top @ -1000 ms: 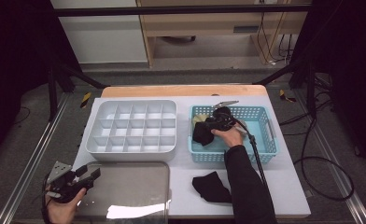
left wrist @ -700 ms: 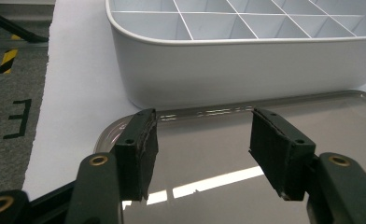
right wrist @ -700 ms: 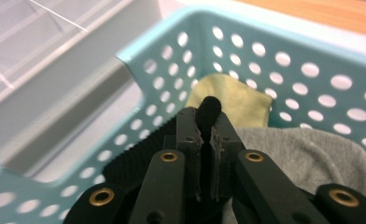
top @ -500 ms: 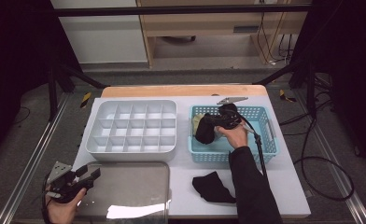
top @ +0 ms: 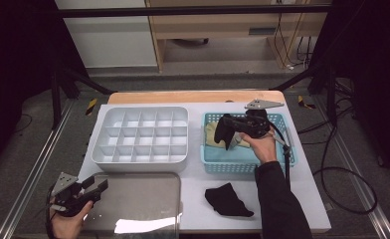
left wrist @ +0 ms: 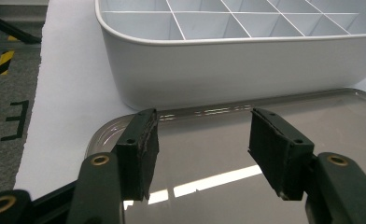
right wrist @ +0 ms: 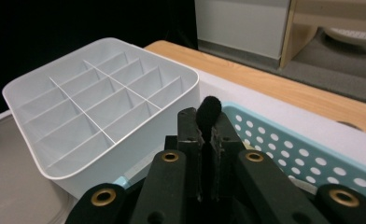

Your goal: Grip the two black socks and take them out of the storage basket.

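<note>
Right gripper (top: 231, 130) lifted black sock (top: 224, 132) (jaws just closed).

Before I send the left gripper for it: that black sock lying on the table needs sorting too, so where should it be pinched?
Pinch the sock at its raised, bunched top edge, coming straight down from above. It lies flat and crumpled on the table, so no side offers an edge to slide under.

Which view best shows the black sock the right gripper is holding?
The high view: the black sock hangs from the right gripper over the blue basket. The right gripper view shows a pinched tip between shut jaws.
</note>
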